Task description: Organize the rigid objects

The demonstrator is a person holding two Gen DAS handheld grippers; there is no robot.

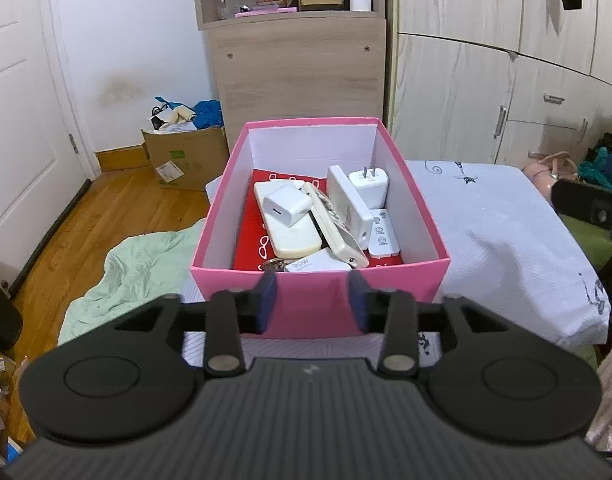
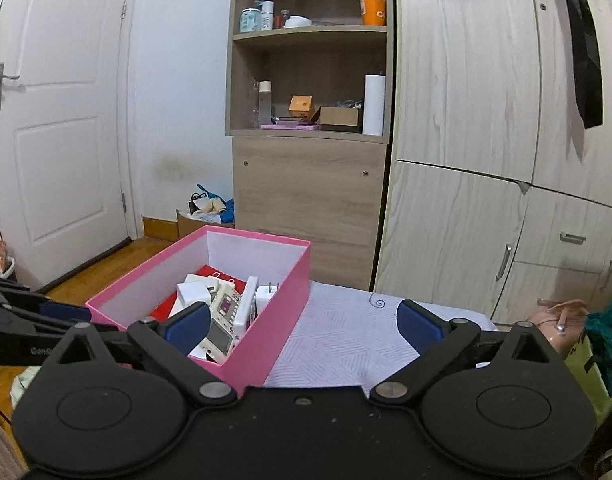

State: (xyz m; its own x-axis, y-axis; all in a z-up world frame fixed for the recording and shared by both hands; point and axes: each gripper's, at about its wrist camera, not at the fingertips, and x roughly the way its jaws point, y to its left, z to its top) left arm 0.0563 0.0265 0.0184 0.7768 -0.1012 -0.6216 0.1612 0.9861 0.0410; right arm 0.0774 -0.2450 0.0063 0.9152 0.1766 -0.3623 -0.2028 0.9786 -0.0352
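Wood-grain wardrobe (image 2: 465, 160) w/ open shelf unit (image 2: 309, 80) fills the back, behind the pink box (image 1: 317, 300). White door (image 2: 58, 140) is off to the box's left, past a strip of wood floor (image 1: 118, 208).

The box sits on a pale patterned cloth (image 1: 485, 240), which spreads out to the box's right. A mint-green sheet (image 1: 146, 264) lies crumpled on the floor at the box's left, and a brown cardboard carton (image 1: 186, 160) of odds and ends stands beyond the box's far-left corner.

Pink box is lidless, white inside, w/ a red sheet (image 1: 250, 232) across its bottom. Inside, all touching or piled:
- a white slab-shaped device (image 1: 347, 204) tilted on edge toward the right wall
- a long cream remote w/ buttons (image 1: 333, 228) leaning diagonally in the middle
- a rounded white bar (image 1: 294, 240) left of the remote, a small cube charger (image 1: 286, 204) on top of it
- a two-prong plug adapter (image 1: 367, 188), prongs up, in the far-right part
- a small white piece (image 1: 381, 234) by the right wall.

Left gripper (image 1: 311, 300) is just outside the box's near wall, blue pads apart, nothing between them: released. Right gripper (image 2: 302, 328) straddles the box's near-right corner, jaws spread wide, empty; left pad over the rim, right pad over the cloth.
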